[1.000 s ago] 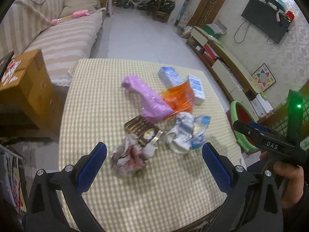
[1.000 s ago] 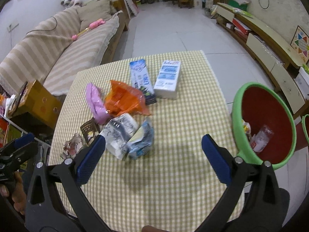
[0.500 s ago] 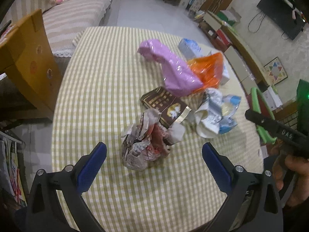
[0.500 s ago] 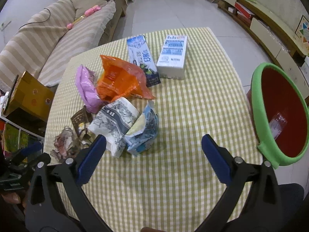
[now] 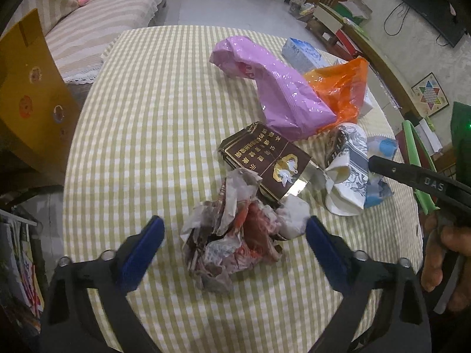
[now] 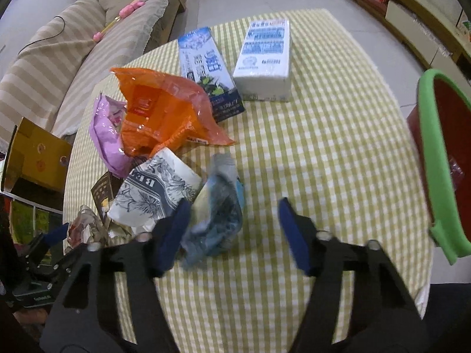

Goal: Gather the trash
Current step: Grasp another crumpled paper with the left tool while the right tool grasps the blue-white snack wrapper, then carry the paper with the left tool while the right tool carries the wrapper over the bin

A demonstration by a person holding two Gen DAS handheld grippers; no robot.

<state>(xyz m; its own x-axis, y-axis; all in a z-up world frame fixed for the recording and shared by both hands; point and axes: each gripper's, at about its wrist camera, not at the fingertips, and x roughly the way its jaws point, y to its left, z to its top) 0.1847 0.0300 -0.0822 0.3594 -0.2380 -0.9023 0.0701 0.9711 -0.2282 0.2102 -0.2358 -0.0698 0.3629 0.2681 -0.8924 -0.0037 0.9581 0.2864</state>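
On the checked table (image 5: 141, 111): crumpled wrapper (image 5: 235, 235) between closing, untouching left gripper (image 5: 234, 248) jaws; blue bag (image 6: 219, 214) within closing right gripper (image 6: 232, 232).

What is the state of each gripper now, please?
Left gripper: closing around the crumpled paper wad, pads not yet touching it.
Right gripper: closing around the crumpled blue wrapper, no firm grip yet.
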